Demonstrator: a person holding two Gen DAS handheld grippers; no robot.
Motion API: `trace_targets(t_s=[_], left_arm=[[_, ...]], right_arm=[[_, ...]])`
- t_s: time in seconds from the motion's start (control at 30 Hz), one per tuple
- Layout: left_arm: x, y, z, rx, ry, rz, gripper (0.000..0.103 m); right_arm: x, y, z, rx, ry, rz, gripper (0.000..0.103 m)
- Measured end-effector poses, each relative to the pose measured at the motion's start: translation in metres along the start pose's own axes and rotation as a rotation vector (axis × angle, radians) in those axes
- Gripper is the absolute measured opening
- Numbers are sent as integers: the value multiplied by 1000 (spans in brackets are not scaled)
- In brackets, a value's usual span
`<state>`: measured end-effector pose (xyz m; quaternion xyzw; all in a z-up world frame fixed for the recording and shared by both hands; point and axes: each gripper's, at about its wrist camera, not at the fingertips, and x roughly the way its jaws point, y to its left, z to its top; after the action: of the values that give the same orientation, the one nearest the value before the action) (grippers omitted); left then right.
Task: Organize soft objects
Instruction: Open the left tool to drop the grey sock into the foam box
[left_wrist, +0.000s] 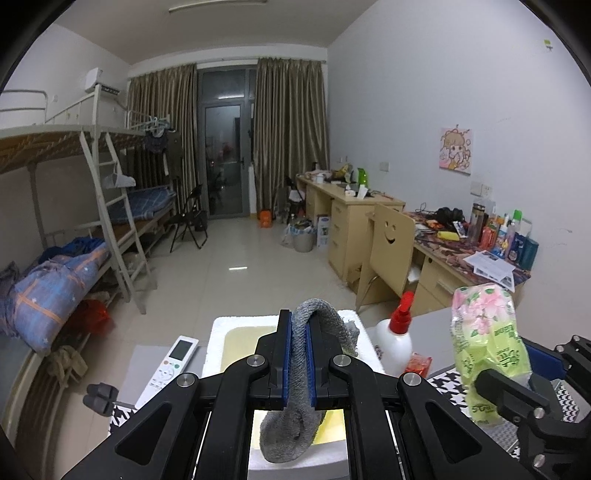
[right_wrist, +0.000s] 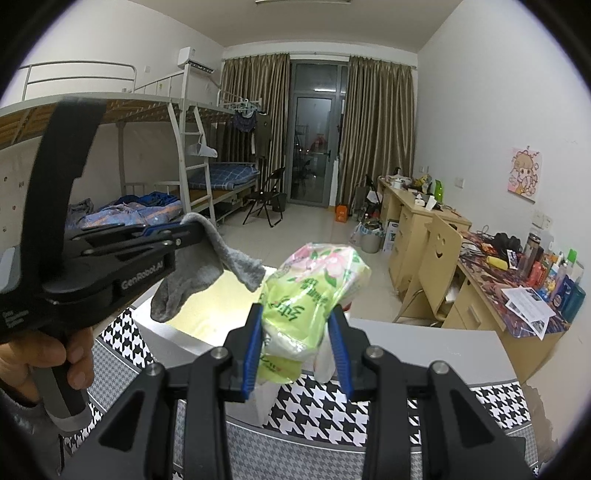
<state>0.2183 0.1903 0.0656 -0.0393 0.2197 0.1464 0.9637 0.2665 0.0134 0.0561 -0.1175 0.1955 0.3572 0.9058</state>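
Left gripper (left_wrist: 300, 363): fingers clamped tight on a grey sock (left_wrist: 295, 424), which loops over the tips and droops below them.
Right gripper (right_wrist: 298, 350): fingers squeezing a green tissue pack (right_wrist: 310, 295), pink flowers on its wrapper, held up in the air.
Sock's place: right above the white foam box (left_wrist: 218, 332), its yellowish inside glowing underneath.
Pack's place: just right of the sock, over the near desk.
Hand (right_wrist: 48, 362): wrapped round the left gripper's handle.
Desk: houndstooth cloth (right_wrist: 321, 406) under the box; white remote (left_wrist: 171, 365) to the left, red-capped spray bottle (left_wrist: 397, 343) to the right.
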Motion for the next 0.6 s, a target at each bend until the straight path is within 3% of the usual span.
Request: trace_targets(t_s=[0.2, 0.27, 0.3, 0.33, 0.4, 0.47, 0.6], left_arm=[[16, 8, -4, -21, 29, 8, 7], [21, 12, -4, -31, 42, 18, 12], [23, 15, -5, -35, 55, 28, 25], [24, 17, -7, -42, 59, 32, 48], [23, 22, -8, -55, 48, 39, 73], [21, 26, -9, -56, 34, 62, 75], [13, 32, -10, -69, 25, 69, 89]], right_arm=[[7, -3, 0, 3, 12, -2, 40], [8, -2, 0, 0, 14, -7, 40], [9, -1, 0, -1, 16, -9, 40], [9, -2, 0, 0, 16, -12, 40], [10, -1, 1, 0, 15, -14, 40], [12, 0, 2, 0, 16, -14, 40], [13, 1, 3, 2, 20, -11, 40]])
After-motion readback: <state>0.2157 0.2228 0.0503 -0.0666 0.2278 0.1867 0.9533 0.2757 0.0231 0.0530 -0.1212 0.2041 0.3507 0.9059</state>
